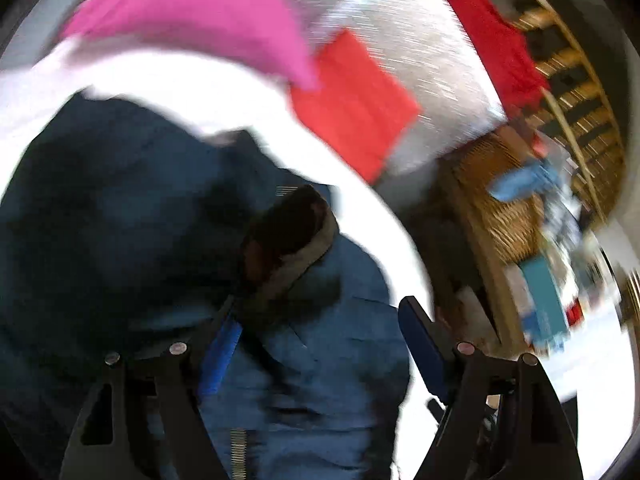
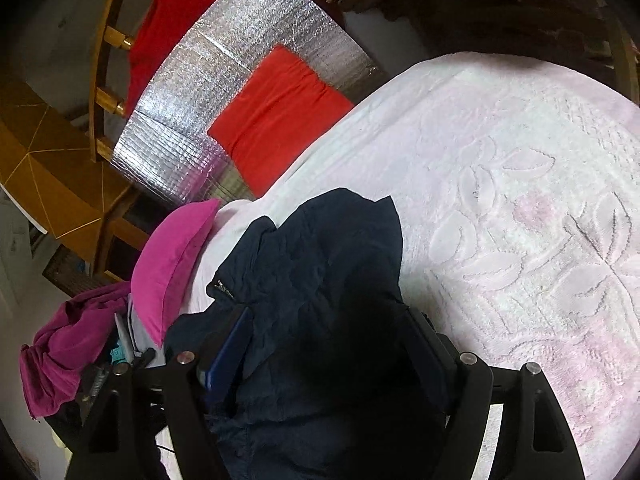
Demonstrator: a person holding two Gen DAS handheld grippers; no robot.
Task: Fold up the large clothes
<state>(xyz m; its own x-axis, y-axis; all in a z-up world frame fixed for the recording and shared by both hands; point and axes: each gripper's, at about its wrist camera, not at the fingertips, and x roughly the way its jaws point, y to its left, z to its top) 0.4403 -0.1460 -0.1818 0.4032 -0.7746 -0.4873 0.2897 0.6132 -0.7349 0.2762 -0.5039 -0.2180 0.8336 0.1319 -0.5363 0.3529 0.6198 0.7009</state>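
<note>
On both grippers the fingers are seen standing wide apart, with navy cloth lying between them and no pad clearly pressed on it. At the left gripper (image 1: pixel 316 340) the dark blue jacket (image 1: pixel 140 208) is bunched under the fingers; at the right gripper (image 2: pixel 320 344) the same garment is straddled. If the fingers are closed on the wrong layer, a single ply or the collar (image 1: pixel 288 240) could be caught, and the fold would be dragged askew or the jacket pulled off the white towel (image 2: pixel 520 200). The jacket is seen crumpled and unfolded on that towel, near a pink cushion (image 2: pixel 172 260) and a folded red cloth (image 2: pixel 276 116) lying on a silver mat (image 2: pixel 240 40).
</note>
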